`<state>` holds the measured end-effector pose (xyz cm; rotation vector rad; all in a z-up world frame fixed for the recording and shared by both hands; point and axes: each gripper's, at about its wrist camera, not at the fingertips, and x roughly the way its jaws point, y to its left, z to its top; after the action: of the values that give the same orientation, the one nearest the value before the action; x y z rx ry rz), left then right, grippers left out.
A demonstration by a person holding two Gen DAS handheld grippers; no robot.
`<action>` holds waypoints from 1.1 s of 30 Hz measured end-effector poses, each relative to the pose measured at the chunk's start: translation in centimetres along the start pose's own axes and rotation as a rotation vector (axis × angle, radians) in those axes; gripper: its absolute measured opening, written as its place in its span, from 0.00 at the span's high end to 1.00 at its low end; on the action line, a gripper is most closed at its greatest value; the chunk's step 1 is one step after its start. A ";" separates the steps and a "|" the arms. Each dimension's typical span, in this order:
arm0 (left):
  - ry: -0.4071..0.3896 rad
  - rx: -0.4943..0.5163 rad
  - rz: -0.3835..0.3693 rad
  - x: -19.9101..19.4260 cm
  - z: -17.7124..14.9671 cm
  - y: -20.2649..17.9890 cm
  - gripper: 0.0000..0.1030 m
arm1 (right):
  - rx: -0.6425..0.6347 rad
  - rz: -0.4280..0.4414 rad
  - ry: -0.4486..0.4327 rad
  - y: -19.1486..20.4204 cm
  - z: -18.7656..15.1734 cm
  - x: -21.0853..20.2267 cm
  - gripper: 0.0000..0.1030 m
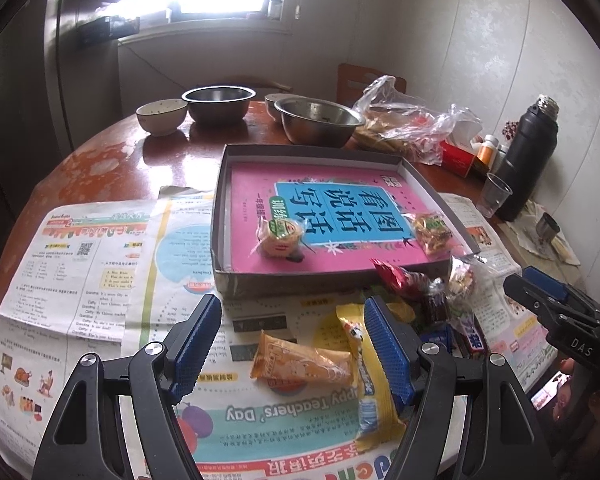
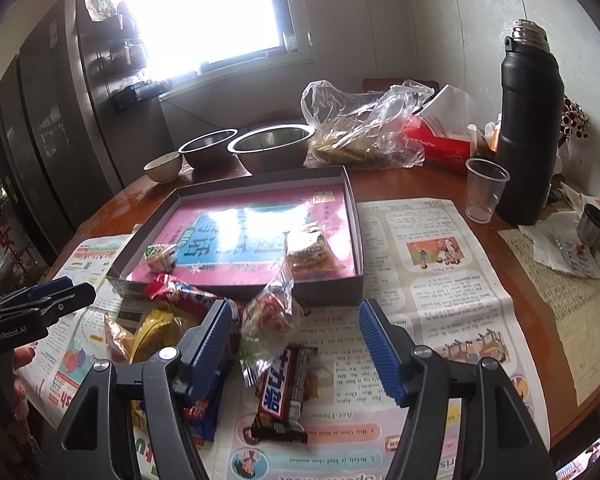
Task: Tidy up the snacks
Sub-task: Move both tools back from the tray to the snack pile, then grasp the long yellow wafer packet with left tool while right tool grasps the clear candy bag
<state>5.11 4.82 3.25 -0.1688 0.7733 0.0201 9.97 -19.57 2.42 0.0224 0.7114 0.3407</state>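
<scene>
A grey shallow box (image 1: pixel 260 282) (image 2: pixel 236 294) with a pink book in its bottom holds a round wrapped cake (image 1: pixel 280 236) (image 2: pixel 161 257) and a clear snack packet (image 1: pixel 432 232) (image 2: pixel 314 258). My left gripper (image 1: pixel 294 344) is open over an orange packet (image 1: pixel 304 364), beside a yellow packet (image 1: pixel 374 408). My right gripper (image 2: pixel 296 344) is open over a Snickers bar (image 2: pixel 286 392) and a clear candy bag (image 2: pixel 270 320). A red packet (image 2: pixel 180 292) (image 1: pixel 400 278) lies by the box front. The right gripper also shows at the right of the left wrist view (image 1: pixel 556 304).
Newspapers (image 1: pixel 80 280) (image 2: pixel 440 280) cover the round wooden table. At the back stand steel bowls (image 1: pixel 318 120) (image 2: pixel 270 146), a small ceramic bowl (image 1: pixel 162 114), a plastic bag of food (image 2: pixel 360 132), a red tissue box (image 2: pixel 440 142), a plastic cup (image 2: pixel 485 190) and a black flask (image 2: pixel 530 120).
</scene>
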 end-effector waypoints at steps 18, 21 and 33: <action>0.091 0.052 -0.077 0.6 -3.0 -2.2 0.27 | -0.006 0.017 0.031 0.5 -1.7 -0.3 0.36; 0.120 0.042 -0.111 1.1 -3.7 -2.5 0.27 | -0.007 0.020 0.032 0.6 -1.8 -0.3 0.36; 0.180 0.008 -0.149 3.0 -5.2 -2.9 0.39 | 0.005 0.028 0.046 0.5 -2.2 0.2 0.36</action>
<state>3.84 1.03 -2.09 -0.2218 0.9384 -0.1408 8.53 -19.23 0.64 0.0294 0.7583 0.3677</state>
